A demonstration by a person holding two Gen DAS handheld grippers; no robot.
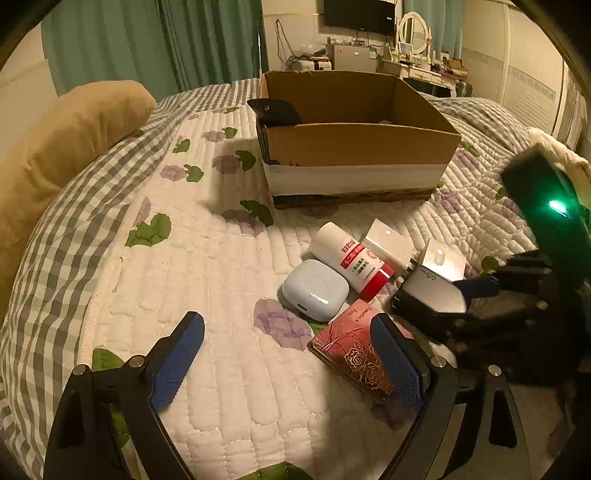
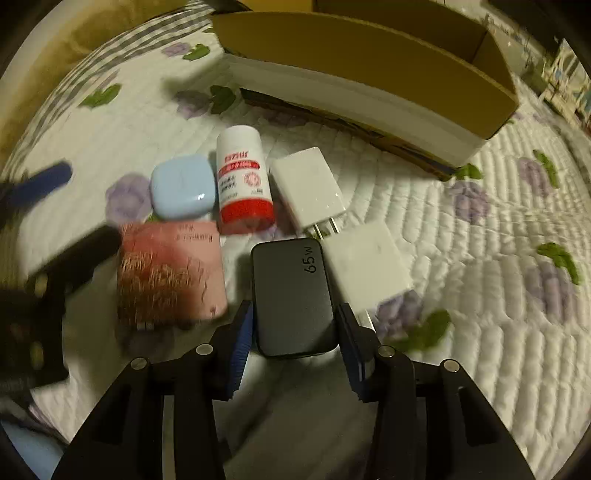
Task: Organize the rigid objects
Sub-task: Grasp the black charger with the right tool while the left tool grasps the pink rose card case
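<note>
Small objects lie together on the quilted bed. My right gripper (image 2: 295,325) is shut on the black 65W charger (image 2: 293,299), which also shows in the left wrist view (image 1: 430,295). Beside it lie two white chargers (image 2: 308,186) (image 2: 365,264), a white and red bottle (image 2: 243,181), a light blue earbud case (image 2: 183,186) and a pink rose-printed box (image 2: 171,275). My left gripper (image 1: 288,350) is open above the quilt, its right finger over the pink box (image 1: 354,354). The cardboard box (image 1: 354,144) stands behind the objects.
A black item (image 1: 273,109) hangs over the cardboard box's left corner. A tan pillow (image 1: 62,147) lies at the left of the bed. A dresser with a mirror (image 1: 413,29) and a TV stand far behind.
</note>
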